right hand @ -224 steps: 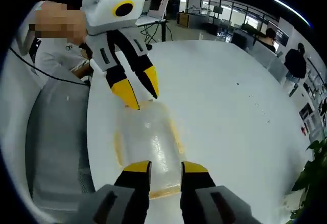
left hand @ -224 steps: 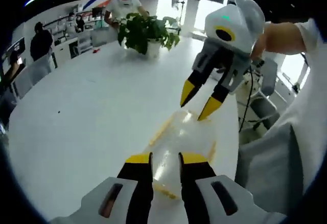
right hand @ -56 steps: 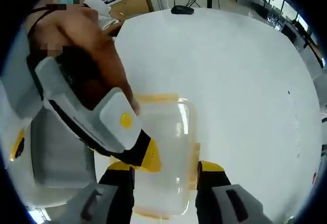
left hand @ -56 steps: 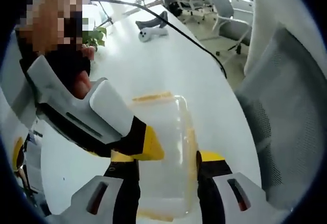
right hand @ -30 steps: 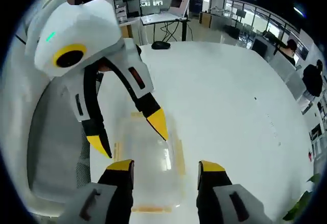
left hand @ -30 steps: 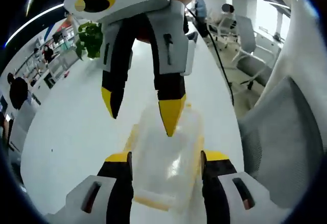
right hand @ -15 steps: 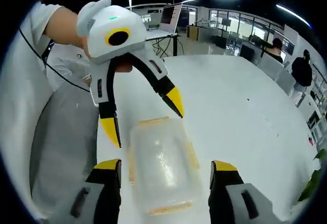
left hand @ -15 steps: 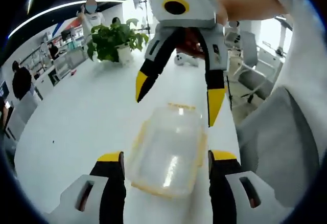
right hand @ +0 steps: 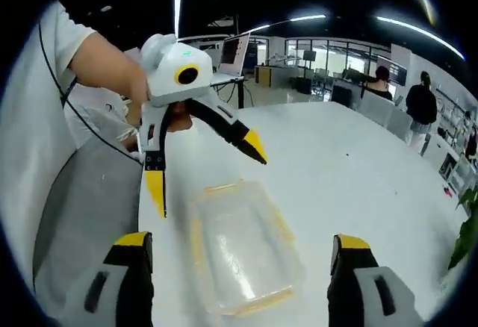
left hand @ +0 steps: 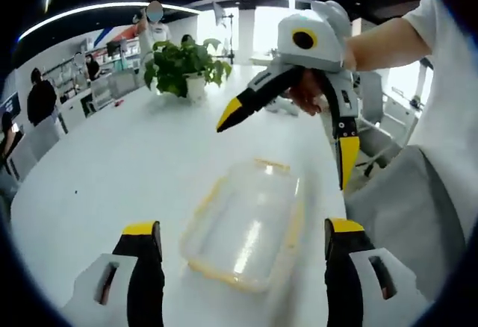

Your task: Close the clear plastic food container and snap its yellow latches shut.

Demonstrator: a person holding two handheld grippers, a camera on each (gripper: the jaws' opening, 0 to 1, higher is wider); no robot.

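White office table (left hand: 112, 163) with a potted plant (left hand: 183, 66) far off, clear container (left hand: 243, 222) with yellow latches (right hand: 196, 241) lying flat near the edge. Left gripper (left hand: 239, 256) and right gripper (right hand: 243, 263) both spread wide, hovering apart above it, holding nothing. Risk of a half-caught latch going unnoticed, or a hard press sliding the box off.

Container (left hand: 243, 226) latches blurred (state unclear)

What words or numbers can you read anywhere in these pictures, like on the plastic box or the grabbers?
None can be read.
The clear container with yellow latches carries no label that shows.
The right gripper and left gripper bear only yellow rings and tips, no writing.
Posters on the far wall are too small and blurred to read.
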